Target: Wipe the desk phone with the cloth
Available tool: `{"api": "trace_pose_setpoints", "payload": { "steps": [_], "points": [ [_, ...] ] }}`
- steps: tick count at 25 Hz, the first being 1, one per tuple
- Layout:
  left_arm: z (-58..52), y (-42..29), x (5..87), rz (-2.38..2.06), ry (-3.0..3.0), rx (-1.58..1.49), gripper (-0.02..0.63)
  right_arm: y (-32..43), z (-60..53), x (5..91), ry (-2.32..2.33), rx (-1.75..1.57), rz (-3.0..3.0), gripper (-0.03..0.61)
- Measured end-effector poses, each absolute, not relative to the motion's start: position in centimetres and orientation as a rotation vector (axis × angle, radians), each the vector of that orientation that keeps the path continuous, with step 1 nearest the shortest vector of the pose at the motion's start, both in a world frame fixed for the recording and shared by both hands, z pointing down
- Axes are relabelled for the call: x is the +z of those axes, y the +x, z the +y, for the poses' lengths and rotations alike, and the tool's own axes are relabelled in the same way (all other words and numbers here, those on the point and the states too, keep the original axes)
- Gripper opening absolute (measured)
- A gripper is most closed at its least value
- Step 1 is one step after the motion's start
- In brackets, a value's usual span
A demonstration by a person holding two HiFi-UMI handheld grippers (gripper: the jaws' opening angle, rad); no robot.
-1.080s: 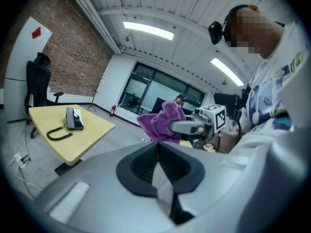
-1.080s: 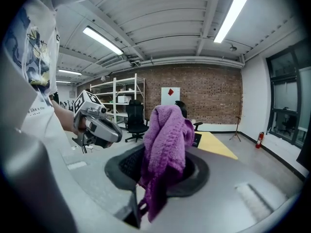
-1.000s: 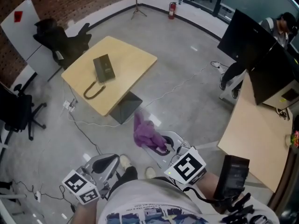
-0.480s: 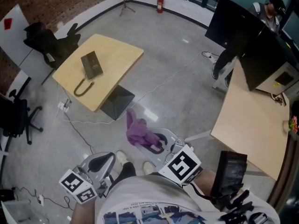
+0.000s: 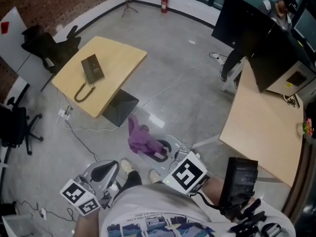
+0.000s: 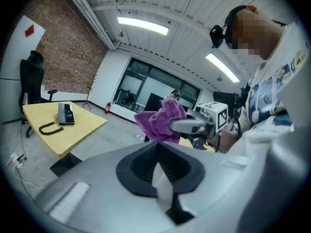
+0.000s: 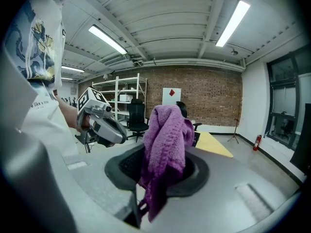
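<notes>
The dark desk phone (image 5: 92, 68) lies on a light wooden table (image 5: 121, 58) far ahead at the upper left, its handset and coiled cord (image 5: 81, 92) beside it. My right gripper (image 5: 154, 152) is shut on a purple cloth (image 5: 139, 137), held above the concrete floor well short of the table. In the right gripper view the cloth (image 7: 165, 144) drapes over the jaws. My left gripper (image 5: 111, 168) is low at the left, shut and empty. The left gripper view shows the phone (image 6: 65, 114), the cloth (image 6: 163, 120) and the right gripper (image 6: 194, 126).
Cables (image 5: 89, 131) trail over the floor by the table's dark base (image 5: 120, 107). Black office chairs (image 5: 47, 43) stand behind and left of the table. A second wooden table (image 5: 266, 127) and a black screen (image 5: 247, 28) are at the right, with a person (image 5: 281, 6) beyond.
The head view has swung: table and phone have drifted left in the picture. The right gripper with the cloth has shifted slightly left. Both grippers keep their states.
</notes>
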State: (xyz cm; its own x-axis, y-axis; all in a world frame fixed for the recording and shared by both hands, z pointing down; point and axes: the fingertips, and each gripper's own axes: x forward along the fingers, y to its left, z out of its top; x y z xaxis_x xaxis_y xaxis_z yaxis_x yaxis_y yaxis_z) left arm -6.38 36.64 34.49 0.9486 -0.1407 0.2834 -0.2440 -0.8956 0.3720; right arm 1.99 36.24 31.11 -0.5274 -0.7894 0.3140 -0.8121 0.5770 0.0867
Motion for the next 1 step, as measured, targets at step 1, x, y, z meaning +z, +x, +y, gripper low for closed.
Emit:
{"api": "trace_pose_setpoints", "payload": {
  "steps": [1],
  "points": [
    [36.65,-6.64,34.44,-0.281,2.689,0.350,0.008,1.72,36.21,30.99,1.305,0.101,-2.494,0.109]
  ]
}}
